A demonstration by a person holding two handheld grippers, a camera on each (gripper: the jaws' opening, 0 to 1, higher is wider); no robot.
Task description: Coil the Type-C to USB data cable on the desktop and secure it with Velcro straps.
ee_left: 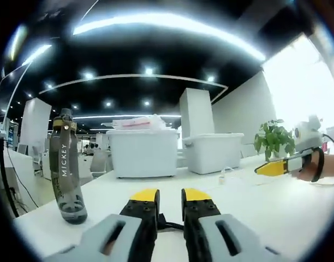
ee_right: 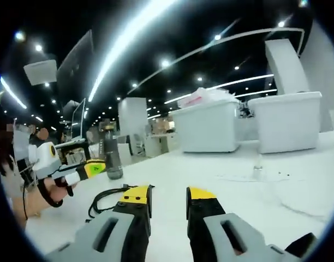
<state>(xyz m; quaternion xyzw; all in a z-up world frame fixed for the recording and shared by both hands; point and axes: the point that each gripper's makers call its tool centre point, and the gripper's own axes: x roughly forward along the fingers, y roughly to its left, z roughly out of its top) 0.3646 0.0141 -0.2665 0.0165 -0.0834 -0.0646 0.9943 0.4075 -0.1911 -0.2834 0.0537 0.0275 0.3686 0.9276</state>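
Observation:
A thin white cable [ee_right: 249,177] lies loose on the white desk [ee_right: 210,164], its plug end [ee_right: 258,165] standing up; its plug [ee_left: 222,176] also sits mid-desk in the left gripper view. A black cord or strap [ee_right: 101,203] lies looped on the desk by my right gripper's left jaw, and a piece of black cord [ee_left: 168,224] shows low between my left jaws. My left gripper [ee_left: 170,195] has a narrow gap with nothing pinched at the tips; the left gripper [ee_right: 89,168] hovers above the desk. My right gripper [ee_right: 170,194] is open and empty; the right gripper [ee_left: 276,166] hangs at the right.
A dark "MICKEY" bottle [ee_left: 67,166] stands at the desk's left near its edge. Two white storage bins [ee_left: 143,152] [ee_left: 213,153] stand at the back. A potted plant [ee_left: 273,139] is at the right. A person's hand [ee_right: 47,194] holds the left gripper.

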